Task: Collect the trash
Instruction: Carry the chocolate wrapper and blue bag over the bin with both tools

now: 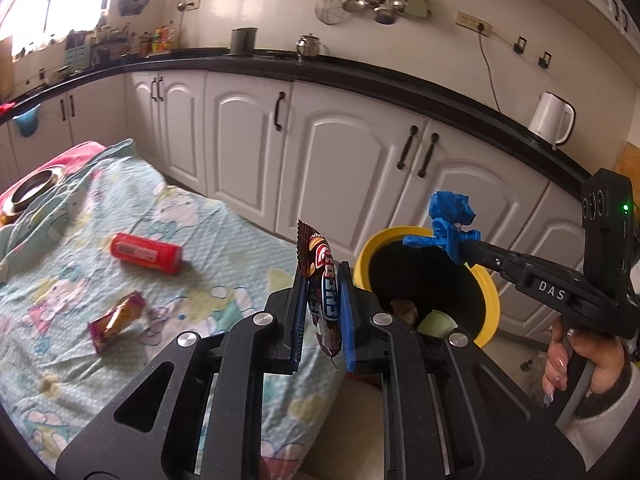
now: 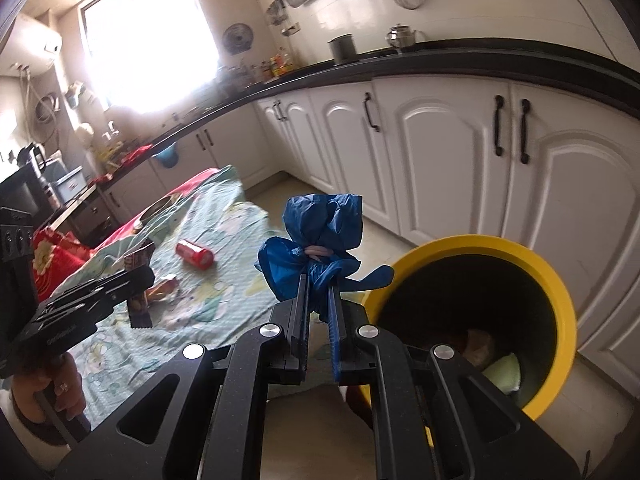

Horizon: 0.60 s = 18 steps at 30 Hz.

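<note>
While both grippers hover near the bin (image 1: pixel 490 280), each is clamped on one piece of trash.

Left gripper (image 1: pixel 323 308): jaws nearly closed, pinching a brown wrapper (image 1: pixel 322 296) edge-on between the pads. Wrapper stands upright, its crimped top above the fingertips and its lower end hanging below them. In the right wrist view this gripper (image 2: pixel 138 280) sits at left over the cloth (image 2: pixel 224 296), wrapper (image 2: pixel 138 308) dangling from it.

Right gripper (image 2: pixel 318 296): jaws close together, gripping a blue bag (image 2: pixel 320 236) by its lower folds. Bag is bunched and tied at the middle with a pale band; the knotted bulk rises above the fingertips. In the left wrist view the gripper (image 1: pixel 464 250) reaches in from the right and holds the bag (image 1: pixel 450 216) over the bin's far rim.

Bin: yellow rim, black interior, standing on the floor just beside the cloth-covered surface, in front of white cabinets (image 1: pixel 344 160). Inside, a pale green item (image 1: pixel 436 322) and a brownish item (image 1: pixel 404 310) are partly visible; identity unclear.

Still on the cloth: a red can (image 1: pixel 146 253) lying on its side and a pink-and-gold wrapper (image 1: pixel 116 320) nearer the left gripper, well apart from each other. A metal bowl (image 1: pixel 34 190) sits at the far end.
</note>
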Each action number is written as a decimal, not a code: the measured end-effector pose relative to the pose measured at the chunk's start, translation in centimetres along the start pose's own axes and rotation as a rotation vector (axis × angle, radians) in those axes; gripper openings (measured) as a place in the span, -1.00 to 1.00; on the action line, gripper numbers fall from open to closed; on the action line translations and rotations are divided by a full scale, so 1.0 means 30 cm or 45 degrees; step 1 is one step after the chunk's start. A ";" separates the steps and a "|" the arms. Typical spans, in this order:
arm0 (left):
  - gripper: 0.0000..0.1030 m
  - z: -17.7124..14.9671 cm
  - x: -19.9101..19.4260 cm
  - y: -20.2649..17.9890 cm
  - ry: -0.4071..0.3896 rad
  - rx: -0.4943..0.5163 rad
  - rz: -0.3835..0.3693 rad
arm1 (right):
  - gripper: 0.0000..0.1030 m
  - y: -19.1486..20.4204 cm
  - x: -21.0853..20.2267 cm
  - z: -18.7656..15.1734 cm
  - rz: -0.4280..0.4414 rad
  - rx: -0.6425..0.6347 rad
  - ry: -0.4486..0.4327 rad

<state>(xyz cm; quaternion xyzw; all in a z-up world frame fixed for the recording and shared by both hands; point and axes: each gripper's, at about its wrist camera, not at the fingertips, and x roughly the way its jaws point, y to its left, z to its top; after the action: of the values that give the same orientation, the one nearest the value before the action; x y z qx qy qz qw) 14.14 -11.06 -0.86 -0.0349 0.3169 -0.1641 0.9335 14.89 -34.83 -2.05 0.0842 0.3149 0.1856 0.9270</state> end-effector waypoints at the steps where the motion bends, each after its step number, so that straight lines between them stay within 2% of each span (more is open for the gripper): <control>1: -0.81 0.000 0.006 -0.010 0.003 0.007 -0.006 | -0.84 -0.012 -0.006 -0.002 -0.007 0.008 -0.003; 18: -0.81 -0.009 0.130 -0.180 0.065 0.117 -0.130 | -0.84 -0.207 -0.067 -0.037 -0.140 0.151 -0.033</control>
<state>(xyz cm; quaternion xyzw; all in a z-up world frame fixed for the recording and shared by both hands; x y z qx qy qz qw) 15.35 -17.44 -2.43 -0.0041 0.3306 -0.2266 0.9161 14.55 -41.27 -3.50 0.1238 0.3175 0.1143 0.9332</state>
